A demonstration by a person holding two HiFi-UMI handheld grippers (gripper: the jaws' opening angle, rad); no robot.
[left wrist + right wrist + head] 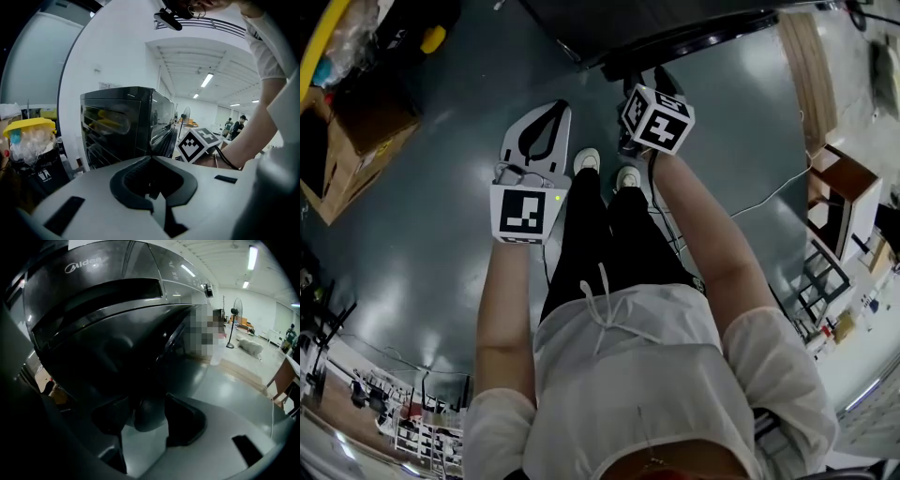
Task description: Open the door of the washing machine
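A grey, glossy floor [431, 244] fills the head view, seen from steeply above. At the top edge of that view stands the washing machine [656, 23], a big dark body. In the right gripper view it looms close and takes up most of the frame, with a brand name on its upper front and its curved dark door below. A person [628, 375] in a white top, dark trousers and white shoes stands just in front of it with both arms stretched down toward it. A cardboard box [347, 141] sits on the floor, off to the left. The left gripper [560, 106] hangs over bare floor beside the person's feet, short of the machine; its fingers are closed tip to tip and hold nothing. The right gripper [144, 401] points down at the machine's front with its fingers apart. A dark rounded shape [148, 417] shows in the gap between them, and whether they touch it cannot be told.
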